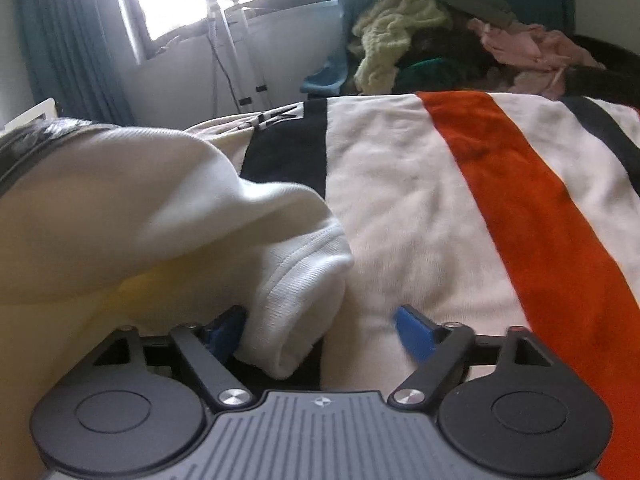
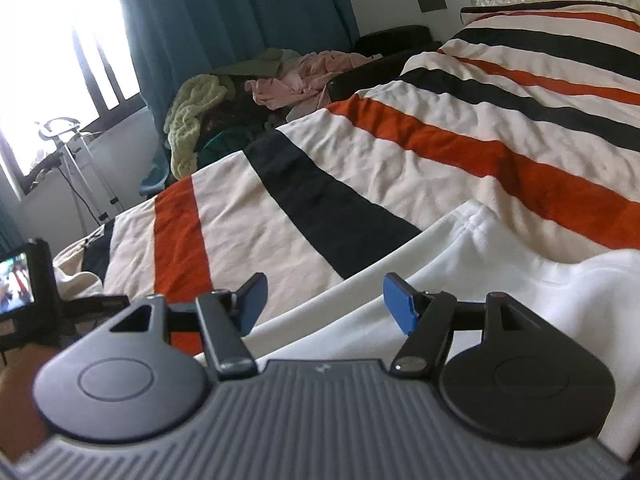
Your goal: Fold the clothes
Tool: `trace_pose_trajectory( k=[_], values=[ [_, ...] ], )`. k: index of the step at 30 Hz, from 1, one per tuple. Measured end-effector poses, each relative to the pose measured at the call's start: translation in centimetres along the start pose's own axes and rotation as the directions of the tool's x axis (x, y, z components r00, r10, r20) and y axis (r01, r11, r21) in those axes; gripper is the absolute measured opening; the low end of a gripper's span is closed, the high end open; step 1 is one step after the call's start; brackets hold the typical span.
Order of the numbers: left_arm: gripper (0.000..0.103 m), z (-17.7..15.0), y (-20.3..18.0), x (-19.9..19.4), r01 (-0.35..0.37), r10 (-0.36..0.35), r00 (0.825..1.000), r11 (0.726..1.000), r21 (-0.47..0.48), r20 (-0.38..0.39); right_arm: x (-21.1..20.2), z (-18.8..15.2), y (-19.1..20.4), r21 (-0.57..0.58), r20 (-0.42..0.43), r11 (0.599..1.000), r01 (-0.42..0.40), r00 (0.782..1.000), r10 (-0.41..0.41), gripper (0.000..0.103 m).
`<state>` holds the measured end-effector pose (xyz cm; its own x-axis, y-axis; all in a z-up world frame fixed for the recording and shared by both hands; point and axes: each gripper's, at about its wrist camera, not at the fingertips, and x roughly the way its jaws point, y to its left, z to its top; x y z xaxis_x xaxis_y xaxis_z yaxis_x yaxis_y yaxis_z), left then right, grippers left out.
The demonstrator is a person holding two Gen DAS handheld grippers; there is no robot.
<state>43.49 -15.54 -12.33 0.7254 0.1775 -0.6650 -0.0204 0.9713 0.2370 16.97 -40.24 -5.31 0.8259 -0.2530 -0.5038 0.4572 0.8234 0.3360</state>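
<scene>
A white garment (image 1: 168, 208) lies on a bed with a striped blanket (image 1: 420, 184). In the left wrist view my left gripper (image 1: 320, 328) is open, its blue fingers wide apart, and the garment's ribbed cuff (image 1: 304, 288) hangs down between them, resting against the left finger (image 1: 224, 332). In the right wrist view the same white garment (image 2: 500, 272) spreads flat across the blanket (image 2: 360, 168). My right gripper (image 2: 324, 300) is open just above the garment's straight edge, holding nothing.
A pile of loose clothes (image 1: 440, 40) sits beyond the far edge of the bed, with yellow-green knit (image 2: 192, 120) and pink pieces (image 2: 304, 76). A window, teal curtains and a white stand (image 1: 228, 48) are at the left. A small screen (image 2: 20, 284) shows at the far left.
</scene>
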Motion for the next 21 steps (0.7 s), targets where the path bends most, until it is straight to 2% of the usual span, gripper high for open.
trace_pose_trajectory(
  k=[1, 3, 4, 5, 7, 9, 11, 13, 16, 21],
  values=[
    [0.065, 0.3, -0.1, 0.2, -0.002, 0.002, 1.000, 1.000, 0.007, -0.005, 0.3, 0.0, 0.0, 0.001, -0.005, 1.000, -0.002, 1.000, 0.002, 0.067],
    [0.036, 1.0, -0.1, 0.3, -0.009, 0.009, 1.000, 1.000, 0.023, -0.014, 0.5, 0.1, -0.1, 0.012, -0.011, 1.000, -0.005, 1.000, 0.005, 0.067],
    [0.031, 1.3, 0.0, 0.1, -0.011, 0.012, 1.000, 1.000, 0.023, -0.021, 0.5, 0.1, -0.2, 0.017, -0.010, 1.000, -0.005, 1.000, 0.005, 0.067],
    [0.022, 1.5, 0.1, -0.2, -0.009, 0.010, 1.000, 1.000, 0.020, -0.026, 0.4, 0.2, -0.3, 0.020, -0.005, 1.000, -0.004, 1.000, 0.004, 0.067],
    [0.010, 1.7, 0.1, -1.2, -0.008, 0.008, 1.000, 1.000, 0.025, -0.022, 0.0, 0.3, -0.5, 0.028, 0.005, 1.000, -0.003, 1.000, 0.003, 0.067],
    [0.009, 1.7, 0.1, -2.9, 0.018, -0.017, 1.000, 1.000, 0.019, -0.012, -0.4, 0.5, -0.9, 0.039, 0.011, 0.999, 0.002, 1.000, -0.003, 0.067],
    [0.009, 2.2, -1.0, -5.9, 0.099, -0.100, 0.995, 0.994, 0.034, 0.024, -1.0, 0.7, -1.5, 0.057, 0.019, 0.998, 0.016, 1.000, -0.017, 0.067],
    [0.009, 2.7, -2.0, -8.8, 0.179, -0.182, 0.982, 0.982, 0.052, 0.057, -1.6, 0.9, -2.2, 0.075, 0.029, 0.997, 0.032, 0.999, -0.034, 0.067],
    [0.009, 3.5, -3.6, -13.3, 0.296, -0.304, 0.947, 0.951, 0.085, 0.105, -2.5, 1.4, -3.3, 0.116, 0.045, 0.991, 0.069, 0.996, -0.074, 0.067],
    [0.009, 4.9, -8.3, -19.7, 0.457, -0.477, 0.866, 0.876, 0.153, 0.150, -3.8, 1.9, -6.0, 0.224, 0.075, 0.966, 0.126, 0.986, -0.146, 0.067]
  ],
)
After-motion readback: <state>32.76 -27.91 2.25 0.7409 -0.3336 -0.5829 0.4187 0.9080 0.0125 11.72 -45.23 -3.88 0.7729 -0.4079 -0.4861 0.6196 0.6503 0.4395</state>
